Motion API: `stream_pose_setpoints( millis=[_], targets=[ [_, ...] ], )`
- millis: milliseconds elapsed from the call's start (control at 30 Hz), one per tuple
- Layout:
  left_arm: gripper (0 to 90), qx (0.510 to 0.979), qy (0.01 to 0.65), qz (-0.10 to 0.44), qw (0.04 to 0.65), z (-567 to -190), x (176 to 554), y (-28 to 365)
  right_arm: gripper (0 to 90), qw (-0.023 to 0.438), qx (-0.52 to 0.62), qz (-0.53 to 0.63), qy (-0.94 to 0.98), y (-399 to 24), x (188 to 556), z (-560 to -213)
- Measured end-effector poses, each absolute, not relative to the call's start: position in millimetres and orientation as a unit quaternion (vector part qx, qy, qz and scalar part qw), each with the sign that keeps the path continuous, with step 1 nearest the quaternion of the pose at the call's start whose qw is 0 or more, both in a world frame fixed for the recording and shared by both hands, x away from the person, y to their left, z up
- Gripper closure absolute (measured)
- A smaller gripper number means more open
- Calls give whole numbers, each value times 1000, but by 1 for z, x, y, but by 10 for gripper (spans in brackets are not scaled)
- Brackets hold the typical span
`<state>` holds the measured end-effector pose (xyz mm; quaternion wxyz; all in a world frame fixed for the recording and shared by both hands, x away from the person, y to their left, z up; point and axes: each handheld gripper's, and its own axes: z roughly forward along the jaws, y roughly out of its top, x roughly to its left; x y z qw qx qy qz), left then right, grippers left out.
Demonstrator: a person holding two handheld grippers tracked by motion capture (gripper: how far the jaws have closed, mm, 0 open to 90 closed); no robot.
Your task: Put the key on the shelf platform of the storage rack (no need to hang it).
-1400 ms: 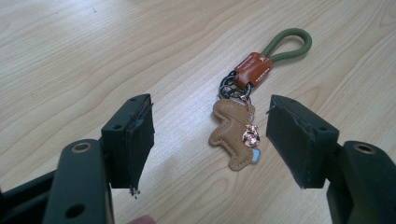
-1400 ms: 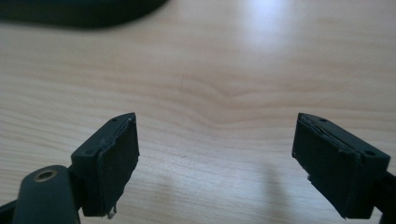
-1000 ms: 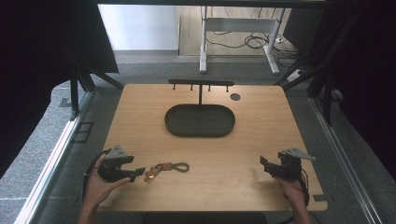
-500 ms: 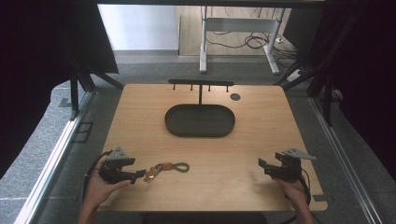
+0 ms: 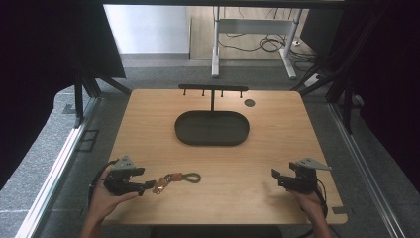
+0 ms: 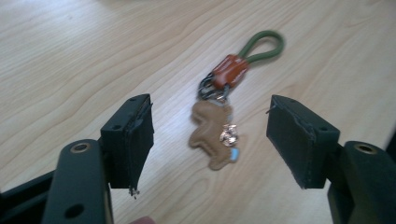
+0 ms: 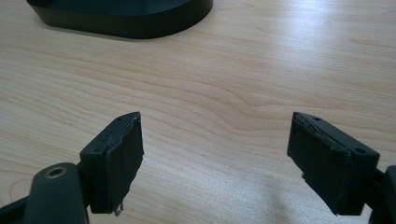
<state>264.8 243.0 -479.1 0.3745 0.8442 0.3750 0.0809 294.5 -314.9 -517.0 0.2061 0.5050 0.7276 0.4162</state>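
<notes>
The keychain (image 6: pixel 223 109) is lying flat on the surface (image 5: pixel 277 153), at the lower left of the high view and in the middle of the left gripper view. It is looking light and loose: a green cord loop (image 6: pixel 264 44) at the upper end, an orange-red sleeve (image 6: pixel 229 71) below it, a small cluster of dark metal rings (image 6: pixel 211 90), then a flat tan charm (image 6: pixel 209 132) carrying a tiny shiny pendant (image 6: pixel 228 135). I am judging the parts to be hanging freely from each other, so the piece is likely flopping and swinging when lifted; nothing on it is looking fragile. The sleeve is seeming the firmest, thickest spot for a hold; the flat charm is sitting low on the wood and is probably harder to pinch, and the cord is likely slipping or flattening between the pads.

The left gripper (image 6: pixel 210 149) is standing released, its jaws spread wide, with the charm end lying between them and a little beyond their tips, touching neither. The loop is pointing away, toward the upper right of that view. In the high view the left gripper (image 5: pixel 148 186) is sitting just left of the keychain (image 5: pixel 177 179).

The right gripper (image 7: pixel 217 161) is likewise spread wide and grasping nothing, resting over bare wood at the lower right of the high view (image 5: pixel 275 174), well apart from the keychain. The dark oval tray (image 5: pixel 212 141) is sitting at centre, a hook rack (image 5: pixel 213 89) behind it.
</notes>
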Motion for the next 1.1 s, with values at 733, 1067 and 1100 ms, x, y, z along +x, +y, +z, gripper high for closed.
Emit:
stream_pose_setpoints(
  millis=[733,1067,1100],
  targets=[
    [303,880,312,85,348,-442,286,226,244,210,484,393,753,-302,292,-521],
    [305,890,285,80,347,-430,293,210,256,213,486,389,753,-303,292,-522],
    [305,889,284,78,350,-429,294,209,258,213,485,390,753,-304,292,-521]
  ],
)
